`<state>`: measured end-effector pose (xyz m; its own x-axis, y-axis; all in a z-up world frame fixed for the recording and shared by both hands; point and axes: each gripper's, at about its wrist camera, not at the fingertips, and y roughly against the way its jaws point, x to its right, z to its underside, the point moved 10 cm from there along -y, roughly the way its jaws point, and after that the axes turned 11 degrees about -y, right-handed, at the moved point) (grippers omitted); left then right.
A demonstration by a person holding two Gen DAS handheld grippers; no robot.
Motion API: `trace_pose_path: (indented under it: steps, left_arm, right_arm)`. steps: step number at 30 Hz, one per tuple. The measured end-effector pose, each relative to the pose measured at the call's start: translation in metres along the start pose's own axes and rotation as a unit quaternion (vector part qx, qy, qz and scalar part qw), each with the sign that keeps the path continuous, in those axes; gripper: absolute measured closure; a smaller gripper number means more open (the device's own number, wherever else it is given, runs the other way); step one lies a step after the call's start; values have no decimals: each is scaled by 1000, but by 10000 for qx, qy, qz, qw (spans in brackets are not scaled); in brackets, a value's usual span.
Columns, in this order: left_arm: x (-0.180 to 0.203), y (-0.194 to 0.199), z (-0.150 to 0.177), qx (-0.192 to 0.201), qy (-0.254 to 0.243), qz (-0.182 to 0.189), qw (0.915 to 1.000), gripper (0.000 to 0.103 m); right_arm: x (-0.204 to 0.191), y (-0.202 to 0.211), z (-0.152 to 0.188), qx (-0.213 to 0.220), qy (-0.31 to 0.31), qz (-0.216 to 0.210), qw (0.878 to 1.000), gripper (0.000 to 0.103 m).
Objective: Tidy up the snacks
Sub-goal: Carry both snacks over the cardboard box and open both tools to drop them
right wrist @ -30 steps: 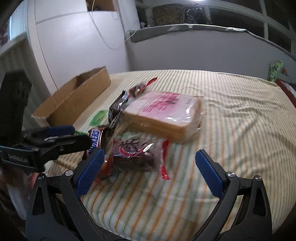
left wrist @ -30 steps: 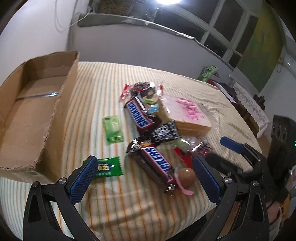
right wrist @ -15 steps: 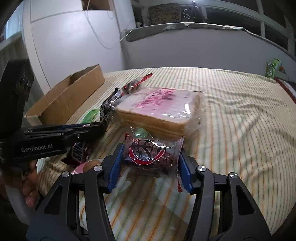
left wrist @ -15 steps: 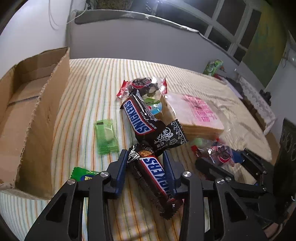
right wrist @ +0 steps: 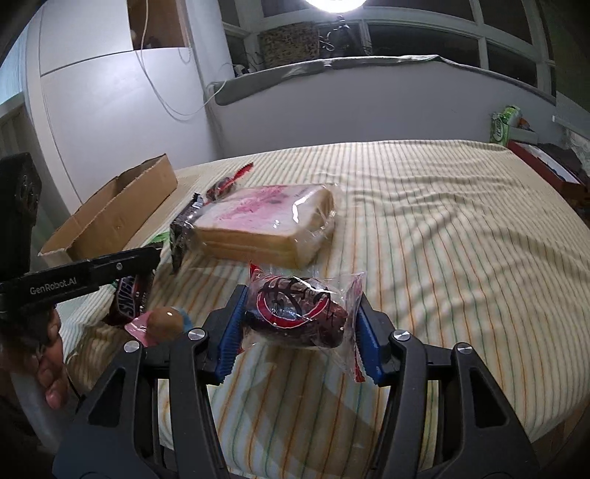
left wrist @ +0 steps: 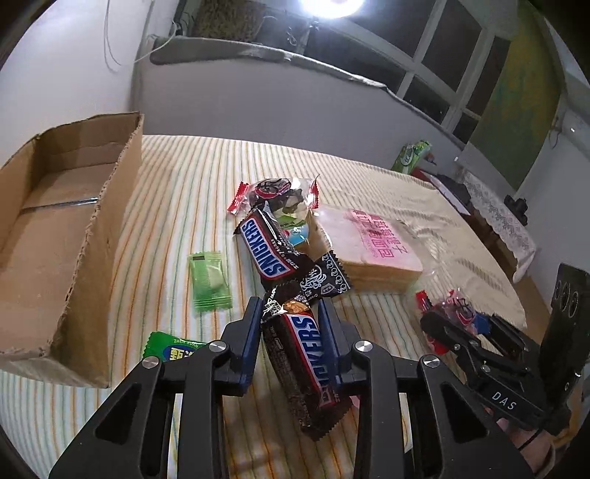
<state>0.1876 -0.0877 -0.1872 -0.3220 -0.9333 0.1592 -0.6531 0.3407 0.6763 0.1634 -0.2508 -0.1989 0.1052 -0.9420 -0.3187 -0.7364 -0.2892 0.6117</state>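
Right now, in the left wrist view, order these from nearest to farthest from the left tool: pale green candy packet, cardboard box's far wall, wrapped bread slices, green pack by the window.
1. Pale green candy packet, just ahead-left.
2. Wrapped bread slices, ahead-right.
3. Cardboard box's far wall, far left.
4. Green pack, beyond the bed's far-right edge.

Dim room, blown-out lamp (left wrist: pixel 332 5) glare overhead, fisheye-bent edges, corners black.
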Motion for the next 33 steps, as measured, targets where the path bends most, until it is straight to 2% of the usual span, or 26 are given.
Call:
trace_pose_path:
  steps: [8, 12, 15, 18, 22, 27, 33]
  left_arm:
    - [2, 11, -13, 290, -19, -49, 9996, 75]
    - [1, 33, -39, 662, -122, -98, 9977, 75]
    - [1, 53, -65, 962, -258, -127, 9949, 75]
    - [-1, 83, -96, 1344, -400, -224, 9899, 75]
    - [-7, 115, -122, 1717, -525, -367, 9831, 75]
    - [-18, 123, -123, 1806, -601, -531, 9803, 75]
    - [-50, 122, -106, 1715, -395, -631, 9824, 75]
  right_arm:
    - [-3, 1, -10, 206, -40, -22, 9998, 47]
    - [-13, 8, -29, 376, 39, -11, 9993, 47]
    - [-29, 31, -62, 744, 216, -16, 9970, 47]
    - [-46, 56, -89, 1067, 435, -23, 9933, 47]
    - [-66, 74, -107, 1255, 621, -23, 9901, 47]
    - [-85, 70, -108, 1156, 762, 25, 9904, 47]
    - [-121, 50, -94, 888, 953, -8, 9915, 47]
